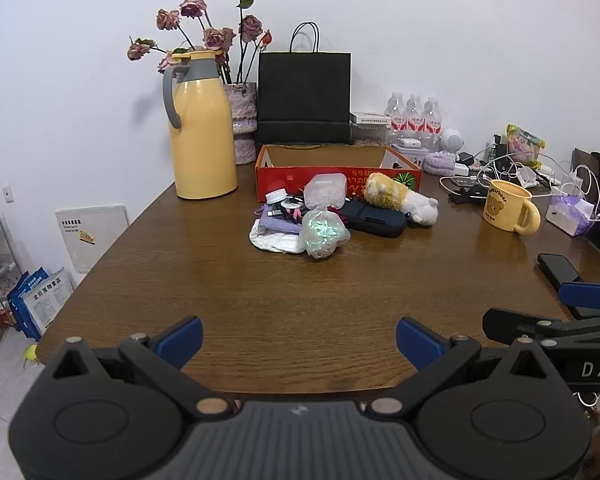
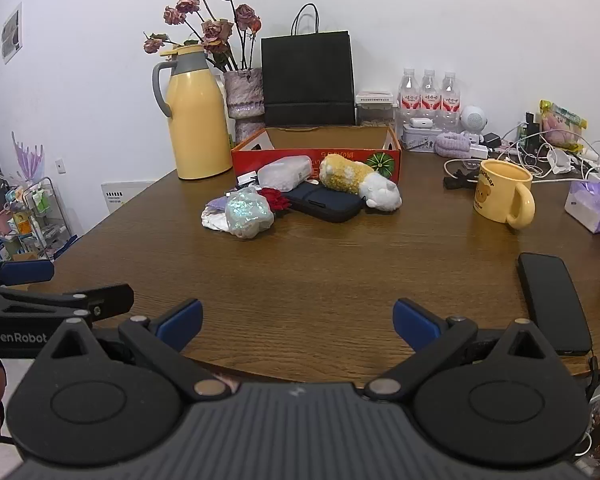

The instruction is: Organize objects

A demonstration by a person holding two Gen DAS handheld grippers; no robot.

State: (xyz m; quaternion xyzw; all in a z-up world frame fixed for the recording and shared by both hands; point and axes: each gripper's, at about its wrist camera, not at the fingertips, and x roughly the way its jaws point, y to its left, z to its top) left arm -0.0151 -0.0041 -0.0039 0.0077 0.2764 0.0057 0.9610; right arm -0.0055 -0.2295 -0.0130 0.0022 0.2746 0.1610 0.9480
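Red cardboard box (image 2: 316,154) is set behind the heaped clutter: plush toy (image 2: 360,182), dark case (image 2: 326,202), iridescent bag (image 2: 248,210). Both grippers, left gripper (image 1: 299,344) and right gripper (image 2: 298,322), are held wide open, empty. Neighbours could be dragged if the pile is gripped carelessly.

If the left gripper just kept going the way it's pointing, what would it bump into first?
Probably the bare wooden table: the open left gripper tilts downward. On a shallower line it would meet the iridescent plastic bag at the front of the pile; depth is hard to judge.
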